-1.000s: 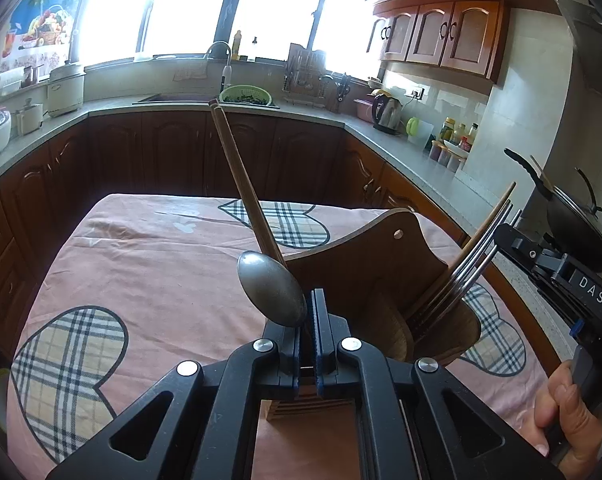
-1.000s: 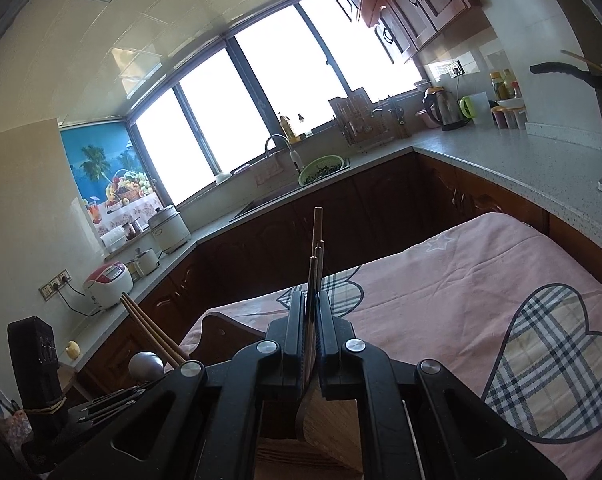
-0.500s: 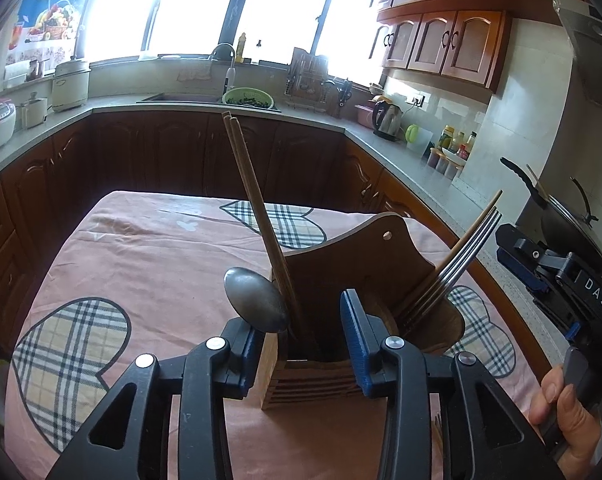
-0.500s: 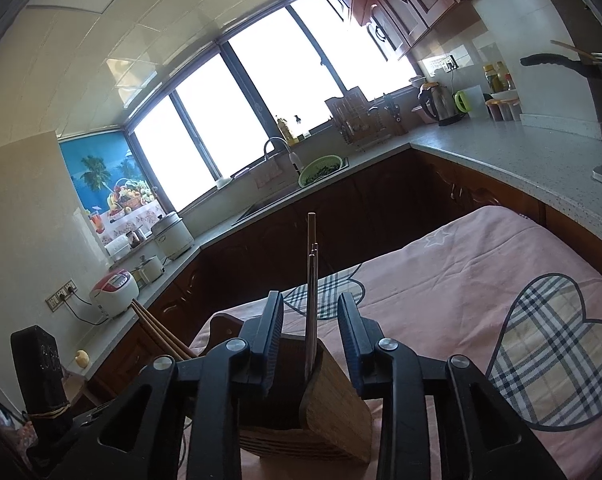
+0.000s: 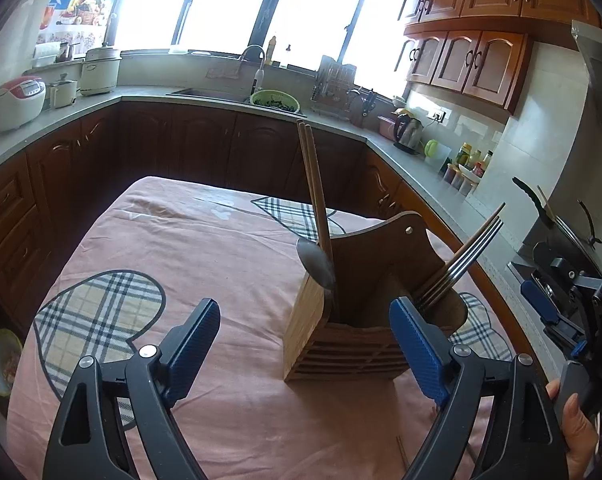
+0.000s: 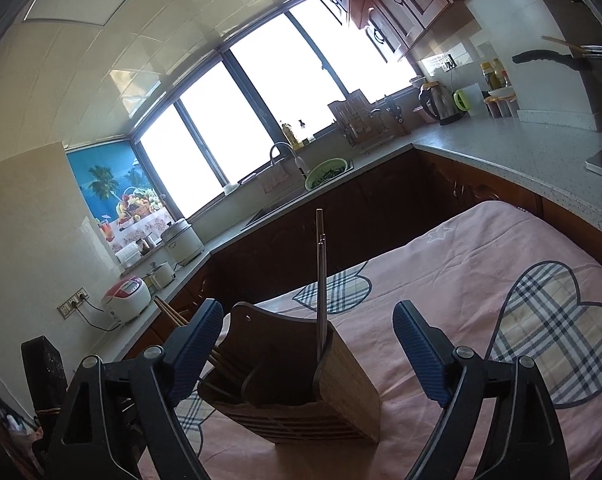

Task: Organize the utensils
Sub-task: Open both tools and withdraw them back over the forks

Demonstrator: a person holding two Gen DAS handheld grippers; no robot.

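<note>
A wooden utensil holder stands on the pink cloth of the table. Its left compartment holds a metal spoon and a pair of brown chopsticks. The right compartment holds several metal utensils and chopsticks leaning right. My left gripper is in front of the holder, its jaws opening wide with nothing pressed between the blue pads. My right gripper faces the holder from the other side, jaws opening too, chopsticks standing free between them.
Dark wood cabinets and a grey counter wrap around the table, with a sink, a green bowl, a kettle and rice cookers. A hand holds the right gripper's handle at the lower right edge.
Both grippers went from shut on utensils to wide open. The spoon and chopsticks now stand free in the holder. Both grippers have drawn back from the holder.
</note>
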